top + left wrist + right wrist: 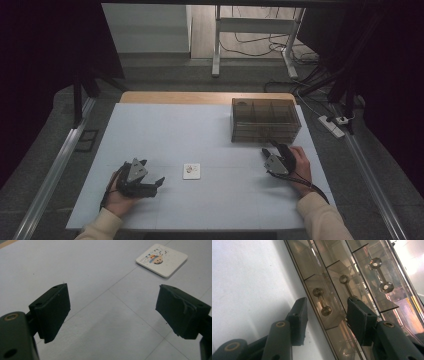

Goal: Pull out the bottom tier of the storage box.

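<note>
A smoky clear plastic drawer box stands at the table's back right. My right gripper is at its front face. In the right gripper view its jaws stand apart on either side of one drawer's small bar handle, with a gap showing between pads and handle. A white square coaster with a coloured print lies flat in the middle of the table. My left gripper rests left of it, open and with nothing between its pads; the coaster lies ahead of them to the right.
The white table top carries just the box and the coaster. The drawer box has two further handles on its other drawers. Beyond the table's far edge are a desk frame, cables and a power strip on the floor.
</note>
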{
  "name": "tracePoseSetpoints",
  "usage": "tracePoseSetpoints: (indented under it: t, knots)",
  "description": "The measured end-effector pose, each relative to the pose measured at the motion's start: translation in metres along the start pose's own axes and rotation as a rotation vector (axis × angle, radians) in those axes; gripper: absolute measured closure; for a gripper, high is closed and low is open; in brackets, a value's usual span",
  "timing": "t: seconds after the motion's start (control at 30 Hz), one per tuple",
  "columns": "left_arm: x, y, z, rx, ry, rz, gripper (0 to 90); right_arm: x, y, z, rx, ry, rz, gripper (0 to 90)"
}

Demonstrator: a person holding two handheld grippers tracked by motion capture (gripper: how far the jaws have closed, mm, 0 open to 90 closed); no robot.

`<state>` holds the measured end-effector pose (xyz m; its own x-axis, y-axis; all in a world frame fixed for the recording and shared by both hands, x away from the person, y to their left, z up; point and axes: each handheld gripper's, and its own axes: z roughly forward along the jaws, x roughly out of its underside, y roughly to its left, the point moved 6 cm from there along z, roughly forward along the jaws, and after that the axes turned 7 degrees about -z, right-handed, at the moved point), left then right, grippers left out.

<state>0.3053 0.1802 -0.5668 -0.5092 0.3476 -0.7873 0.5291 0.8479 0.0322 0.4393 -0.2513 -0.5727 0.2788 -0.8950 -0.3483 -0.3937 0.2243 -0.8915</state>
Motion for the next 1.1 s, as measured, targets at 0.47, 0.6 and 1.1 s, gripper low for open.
tracePoseSetpoints:
  t: [0.47, 0.6, 1.1]
  knots:
    - [0.0002, 0.0003, 0.0000, -0.004, 0.004, 0.004, 12.3, 0.0005, 0.0008, 0.0037, -0.003, -0.004, -0.025, 53.4]
    - [0.0002, 0.0004, 0.0000, -0.005, 0.004, 0.005, 12.3, 0.0004, 0.0011, 0.0047, 0.000, -0.007, -0.023, 53.5]
    - [0.0004, 0.0006, 0.0005, -0.007, 0.005, 0.004, 12.4, 0.0003, 0.0011, 0.0082, -0.003, -0.015, -0.020, 55.7]
